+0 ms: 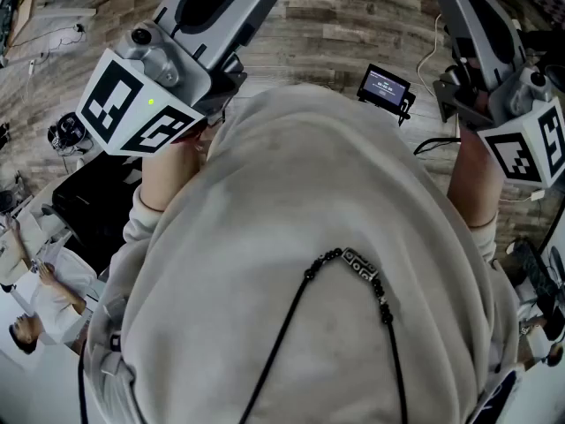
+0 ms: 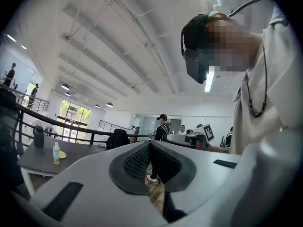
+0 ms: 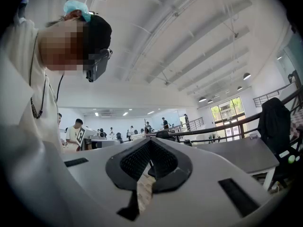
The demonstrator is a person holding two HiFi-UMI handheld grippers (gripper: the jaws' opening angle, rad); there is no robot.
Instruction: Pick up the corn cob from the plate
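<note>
No corn cob and no plate show in any view. The person holds both grippers raised close to the chest, over a beige sweatshirt (image 1: 309, 263). In the head view my left gripper (image 1: 216, 11) is at the upper left and my right gripper (image 1: 481, 25) at the upper right, each with its marker cube toward the camera. In the left gripper view my left gripper (image 2: 150, 144) has its black pads meeting at the tip, with nothing between them. In the right gripper view my right gripper (image 3: 150, 141) is closed the same way and holds nothing. Both point out into a large hall.
A small screen device (image 1: 386, 87) and a black case (image 1: 93, 203) lie on the wooden floor below. A grey table (image 2: 33, 156) carries a bottle (image 2: 56, 152). Another table (image 3: 239, 157) stands beside a chair draped with a dark jacket (image 3: 274, 117). People stand far off by desks.
</note>
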